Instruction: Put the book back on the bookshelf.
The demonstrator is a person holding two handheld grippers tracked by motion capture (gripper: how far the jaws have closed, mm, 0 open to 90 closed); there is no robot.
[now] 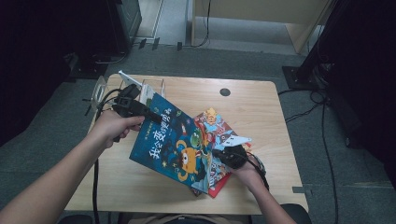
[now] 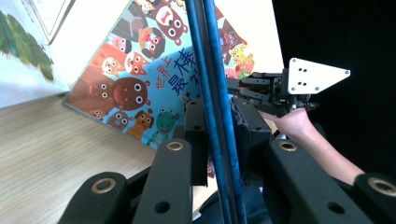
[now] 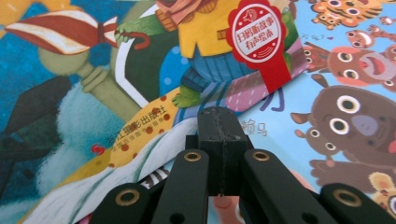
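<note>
At table centre the blue picture book lies tilted, long axis from 11 to 5 o'clock. The left gripper pinches its 11 o'clock edge; the right gripper, jaws pressed together, rests at 3 o'clock over the animal book.

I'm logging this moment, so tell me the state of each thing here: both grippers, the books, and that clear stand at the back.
Left gripper: shut on the blue book's edge, lifting it.
Blue book: closed, one side tilted up off the table.
Right gripper: shut, jaws together, tips down on the book covers.
Animal-cover book: closed, flat on the table.
Red-edged book: closed, under the pile.
Clear stand: upright on the table.
</note>
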